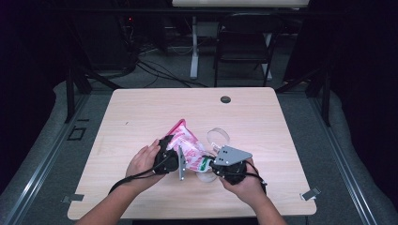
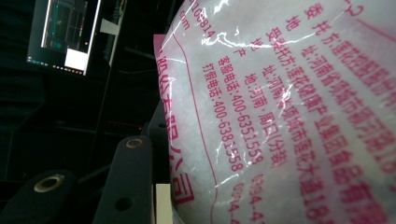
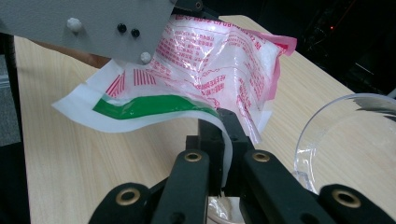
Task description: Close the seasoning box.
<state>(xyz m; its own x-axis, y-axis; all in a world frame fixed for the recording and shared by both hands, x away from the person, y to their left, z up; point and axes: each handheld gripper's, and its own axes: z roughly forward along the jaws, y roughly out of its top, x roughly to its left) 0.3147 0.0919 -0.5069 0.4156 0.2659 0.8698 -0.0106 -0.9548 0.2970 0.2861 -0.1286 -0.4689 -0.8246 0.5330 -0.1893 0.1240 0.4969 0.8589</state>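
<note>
A dark room with a folding chair [image 1: 244, 44] lies behind the pale wooden table [image 1: 141, 112]. Above the middle of the table, toward the person's side, both hands hold up a pink and white plastic bag [image 1: 187, 143] filled with white grains. The left gripper [image 1: 170, 157] has its jaws about halfway closed on the full body of the bag, whose printed side presses close before its camera. The right gripper [image 3: 224, 140] has its jaws closed tight on the thin empty edge of the bag, near the green stripe. A clear plastic container [image 3: 345, 140] stands on the table just beside the bag, at the right. The step seems to be opening or pouring. To do it well, the right grip must stay firm on the edge, the left must support the weight, and the mouth of the bag should come over the container before tilting.
</note>
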